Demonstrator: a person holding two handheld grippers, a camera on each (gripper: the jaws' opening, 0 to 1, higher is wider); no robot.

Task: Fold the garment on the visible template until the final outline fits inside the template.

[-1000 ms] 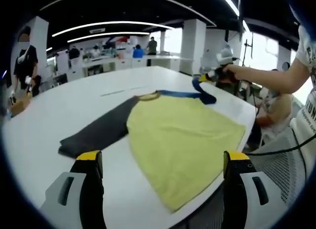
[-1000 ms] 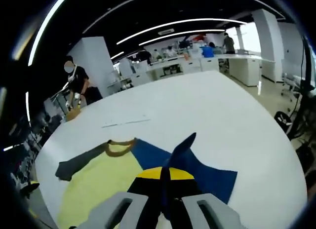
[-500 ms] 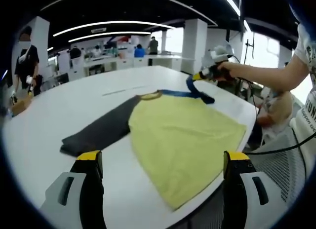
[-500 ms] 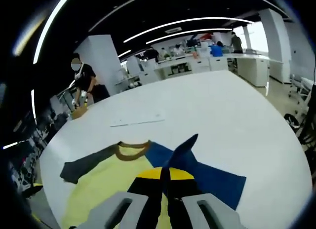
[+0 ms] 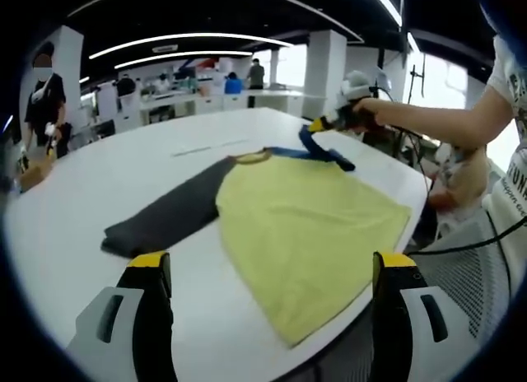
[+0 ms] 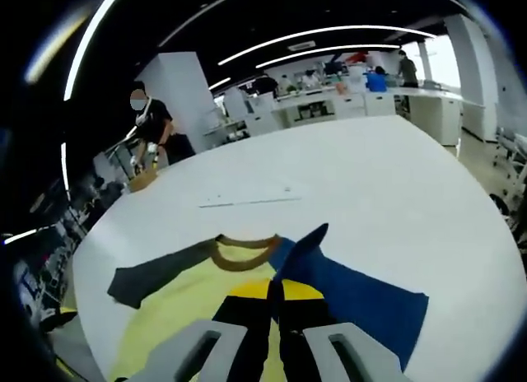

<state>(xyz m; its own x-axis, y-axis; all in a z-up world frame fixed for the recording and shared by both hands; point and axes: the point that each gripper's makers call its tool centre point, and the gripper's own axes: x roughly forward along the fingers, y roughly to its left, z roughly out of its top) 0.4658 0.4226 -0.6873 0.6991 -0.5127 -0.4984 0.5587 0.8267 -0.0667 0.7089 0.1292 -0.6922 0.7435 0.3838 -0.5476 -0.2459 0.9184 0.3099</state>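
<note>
**A:** Lifting the blue sleeve now, looks like. The right gripper is clamped on a pinch of it, and in the left gripper view that gripper is higher and further in over the shirt than it was a second ago. The sleeve used to lie flatter on the table; now it trails up off it.

**B:** Yeah, and the right gripper view has crept toward the collar, so the hand's carrying the sleeve inward. What's the other claw doing?

**A:** The left gripper hangs at the near edge, jaws wide apart, nothing between them. Same spot as before.

**B:** And the shirt's where?

**A:** Flat on the table, yellow body in the middle with its hem near the table's edge, grey sleeve spread out to one side, untouched. I can't make out a template under it.

**B:** So first fold's only just underway, I'd guess. The blue sleeve has to land across the yellow body, then grey one's next.
</note>
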